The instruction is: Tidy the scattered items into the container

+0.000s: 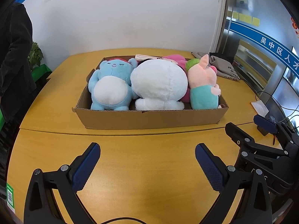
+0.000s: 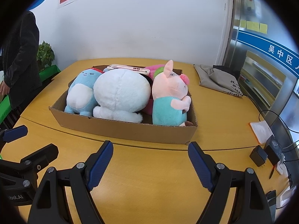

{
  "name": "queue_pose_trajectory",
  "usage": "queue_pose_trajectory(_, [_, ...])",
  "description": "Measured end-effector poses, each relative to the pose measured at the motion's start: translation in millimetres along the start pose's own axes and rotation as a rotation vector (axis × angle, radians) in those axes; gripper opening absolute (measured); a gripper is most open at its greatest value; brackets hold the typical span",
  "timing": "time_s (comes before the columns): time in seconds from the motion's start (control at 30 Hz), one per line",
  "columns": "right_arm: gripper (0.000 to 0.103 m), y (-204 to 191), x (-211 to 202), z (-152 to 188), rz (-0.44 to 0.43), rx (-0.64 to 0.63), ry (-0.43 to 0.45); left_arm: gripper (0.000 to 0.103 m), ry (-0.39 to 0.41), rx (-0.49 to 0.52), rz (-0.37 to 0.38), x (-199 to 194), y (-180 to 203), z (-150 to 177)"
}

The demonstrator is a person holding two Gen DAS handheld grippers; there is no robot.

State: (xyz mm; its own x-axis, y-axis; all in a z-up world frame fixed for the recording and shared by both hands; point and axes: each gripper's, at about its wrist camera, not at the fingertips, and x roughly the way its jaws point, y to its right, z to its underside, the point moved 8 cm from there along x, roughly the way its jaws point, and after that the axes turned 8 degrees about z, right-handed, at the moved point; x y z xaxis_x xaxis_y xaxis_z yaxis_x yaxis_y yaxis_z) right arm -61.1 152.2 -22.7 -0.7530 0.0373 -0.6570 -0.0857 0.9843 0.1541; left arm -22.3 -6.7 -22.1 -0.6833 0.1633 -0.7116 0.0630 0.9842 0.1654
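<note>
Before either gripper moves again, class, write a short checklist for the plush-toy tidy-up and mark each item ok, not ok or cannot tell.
1. Left gripper open and empty: ok.
2. Right gripper open and empty: ok.
3. Blue plush, white plush and pig plush inside the cardboard box: ok.
4. No plush toys left on the table: ok in both views.
5. Grey bag meant for the box: cannot tell.

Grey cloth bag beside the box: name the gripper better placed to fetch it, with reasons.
Right, probably. The grey cloth bag lies beyond the cardboard box's far right corner. The right gripper is open, empty, and on that side; the left gripper, also open, would cross over.
</note>
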Motion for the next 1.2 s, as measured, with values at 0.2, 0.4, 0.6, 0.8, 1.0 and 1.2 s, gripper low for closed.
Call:
queue_pose_trajectory(0.2, [0.082,-1.5,-1.8,-0.7,-0.004,0.0,0.001,0.103,0.009,0.0,-0.003,-2.6,0.0,-0.6])
queue_pose_trajectory(0.4, [0.082,-0.5,-2.5,0.7,-0.007,0.001,-0.002,0.103,0.015,-0.004,-0.003,-3.5,1.1,-0.1])
queue_pose_trajectory(0.6, [0.082,0.4,-2.7,1.9,-0.009,0.004,-0.005,0.103,0.017,0.003,0.0,-3.7,4.8,-0.1])
queue_pose_trajectory(0.8, [0.082,1.9,-1.2,3.6,-0.013,0.011,-0.012,0.103,0.018,-0.002,-0.006,-4.2,3.4,0.5])
queue_pose_trajectory(1.0, [0.082,1.6,0.0,4.9,-0.014,0.014,-0.015,0.103,0.016,-0.001,-0.007,-4.0,3.8,2.2])
queue_pose_trajectory(1.2, [0.082,0.5,1.5,6.8,-0.016,0.015,-0.022,0.103,0.012,-0.002,-0.004,-2.3,4.8,3.8])
